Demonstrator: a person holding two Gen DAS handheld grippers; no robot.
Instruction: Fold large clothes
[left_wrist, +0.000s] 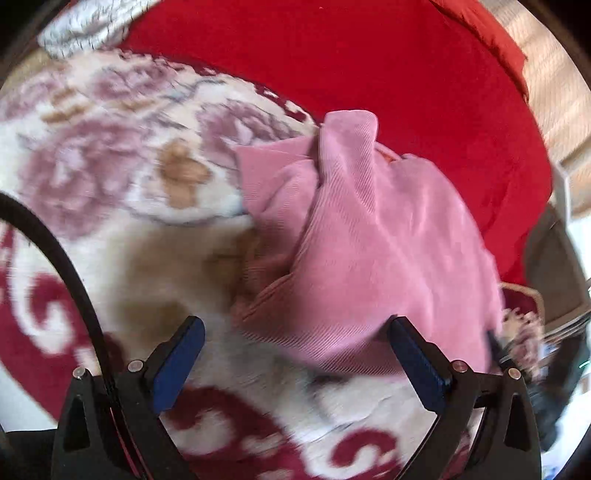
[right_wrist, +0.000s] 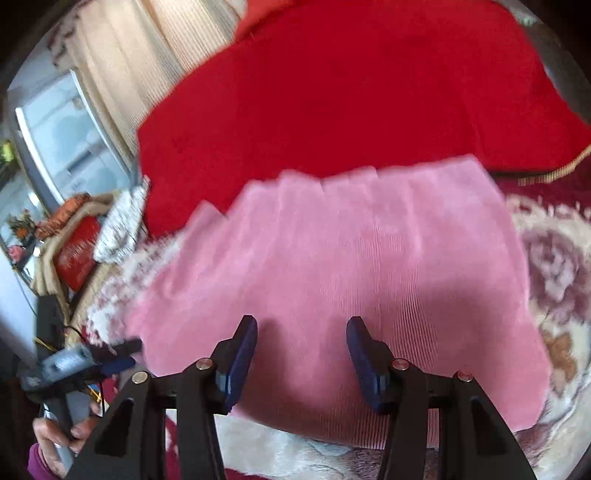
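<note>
Bedding fills both views: a cream fleece blanket with maroon flowers (left_wrist: 110, 177) beside a plain red cover (left_wrist: 388, 74). On it lies the pink ribbed garment (right_wrist: 351, 277), rumpled. Left gripper (left_wrist: 295, 354) and right gripper (right_wrist: 301, 354) hold their fingers apart, empty. Only the right view shows a window (right_wrist: 62, 136) at 9 o'clock.

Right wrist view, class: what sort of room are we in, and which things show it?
Probably a bedroom at home. A pink garment lies on a plush floral blanket, with red bedding behind it and pale curtains at a window to the left.
</note>
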